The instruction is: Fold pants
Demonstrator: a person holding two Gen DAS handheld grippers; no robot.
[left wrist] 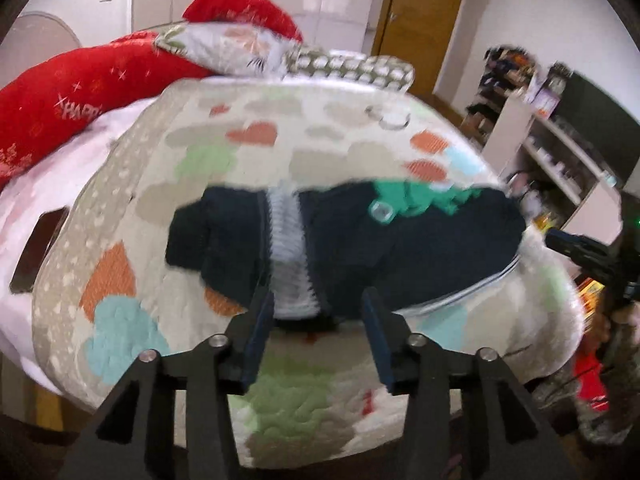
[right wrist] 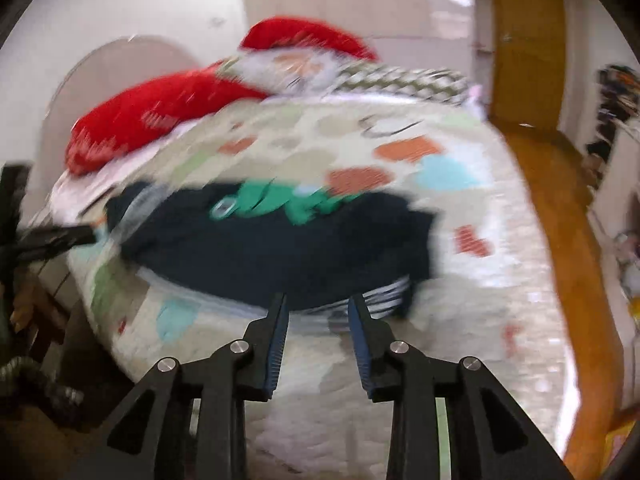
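Observation:
Dark navy pants (left wrist: 420,248) with white side stripes and a green printed patch lie spread across a quilt (left wrist: 280,136) on the bed; they also show in the right wrist view (right wrist: 280,248). My left gripper (left wrist: 318,300) is open and empty, just in front of the pants' near edge by a white striped panel (left wrist: 286,248). My right gripper (right wrist: 318,302) is open and empty, its fingertips at the near striped hem of the pants. The right gripper shows at the right edge of the left wrist view (left wrist: 576,248).
Red cushions (left wrist: 60,96) and patterned pillows (left wrist: 348,66) lie at the head of the bed. A dark phone-like slab (left wrist: 38,248) lies on the white sheet at left. A shelf unit (left wrist: 560,152) stands to the right, a wooden door (right wrist: 524,44) behind.

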